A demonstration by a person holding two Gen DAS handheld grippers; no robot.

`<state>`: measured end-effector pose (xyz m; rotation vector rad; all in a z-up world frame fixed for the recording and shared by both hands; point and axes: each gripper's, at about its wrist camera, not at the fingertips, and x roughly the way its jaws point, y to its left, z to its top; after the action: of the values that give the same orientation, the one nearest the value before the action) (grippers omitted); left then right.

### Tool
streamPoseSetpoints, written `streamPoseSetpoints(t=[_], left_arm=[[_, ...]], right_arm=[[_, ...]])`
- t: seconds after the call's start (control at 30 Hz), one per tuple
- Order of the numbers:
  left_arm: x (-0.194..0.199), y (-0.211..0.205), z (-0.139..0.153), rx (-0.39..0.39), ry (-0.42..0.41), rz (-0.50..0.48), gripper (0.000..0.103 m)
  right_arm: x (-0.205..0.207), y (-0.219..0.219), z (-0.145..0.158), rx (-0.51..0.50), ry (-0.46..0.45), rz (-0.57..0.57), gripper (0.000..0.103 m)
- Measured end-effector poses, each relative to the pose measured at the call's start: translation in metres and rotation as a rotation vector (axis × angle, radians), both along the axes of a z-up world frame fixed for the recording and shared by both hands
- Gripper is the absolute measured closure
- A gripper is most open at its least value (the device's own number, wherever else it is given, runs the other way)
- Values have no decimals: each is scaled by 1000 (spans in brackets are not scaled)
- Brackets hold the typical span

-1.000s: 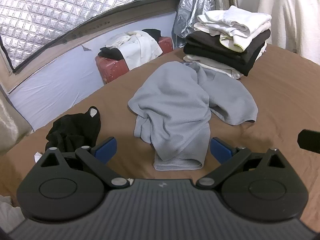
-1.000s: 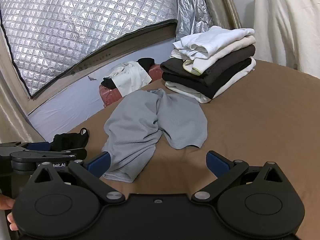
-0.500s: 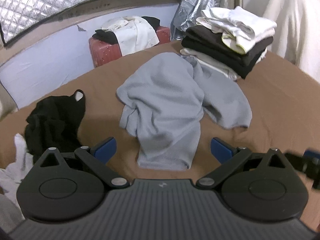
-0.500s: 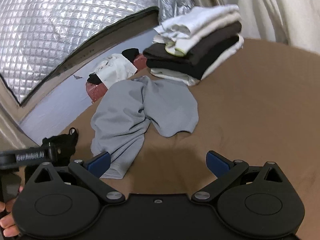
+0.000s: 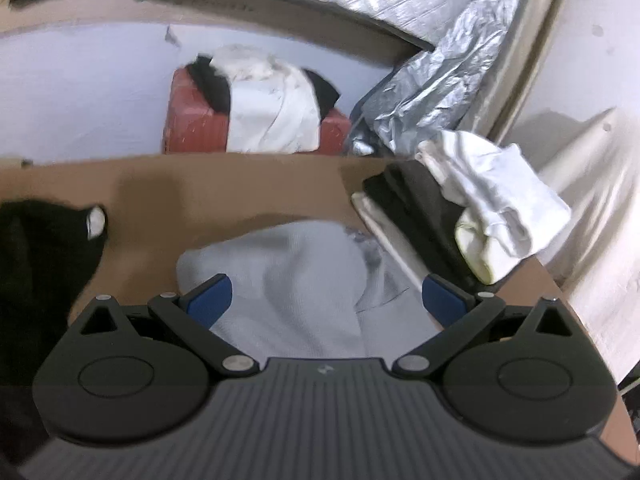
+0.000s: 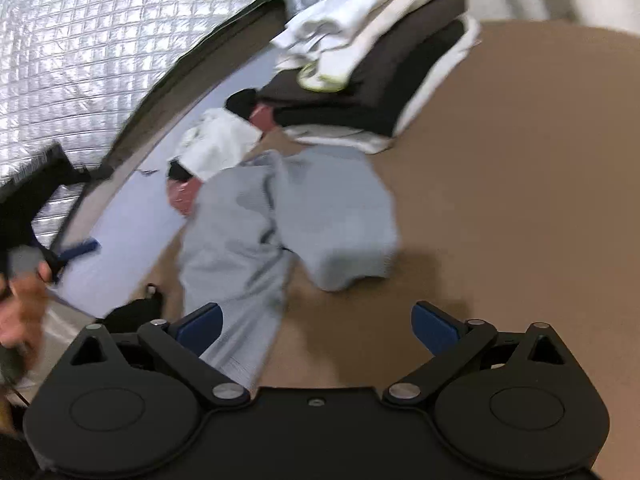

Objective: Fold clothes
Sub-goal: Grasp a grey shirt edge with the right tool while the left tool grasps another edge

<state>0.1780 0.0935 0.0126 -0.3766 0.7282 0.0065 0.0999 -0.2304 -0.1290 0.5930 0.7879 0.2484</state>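
Where it lay rumpled on the brown table, the grey garment was pale, finely knitted and unfolded, bunched into two lobes with one long part trailing toward the right gripper. That gripper hung above its near end with blue-tipped fingers spread wide, holding nothing. The left gripper hovered over the same cloth, equally wide and empty. Just beyond stood a stack of folded clothes, white over dark. A black garment lay apart to the left.
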Motion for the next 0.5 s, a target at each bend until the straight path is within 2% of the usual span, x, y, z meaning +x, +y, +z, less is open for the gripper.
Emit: streamPoseSetpoints(t=[0.1, 0.17, 0.23, 0.4, 0.47, 0.5], left_arm=[[22, 16, -41, 30, 121, 44, 0], [36, 26, -69, 63, 206, 82, 0], [48, 36, -89, 65, 272, 110, 0], [63, 68, -114, -103, 319, 158, 0], [67, 68, -122, -152, 327, 146, 2], [69, 68, -126, -176, 331, 138, 2]], right_arm=[[37, 13, -9, 1, 16, 36, 11], [57, 23, -17, -28, 36, 21, 31], [79, 28, -27, -67, 52, -11, 35], [120, 28, -40, -108, 43, -134, 32], [130, 23, -42, -146, 44, -222, 15], [133, 20, -44, -183, 52, -289, 12]])
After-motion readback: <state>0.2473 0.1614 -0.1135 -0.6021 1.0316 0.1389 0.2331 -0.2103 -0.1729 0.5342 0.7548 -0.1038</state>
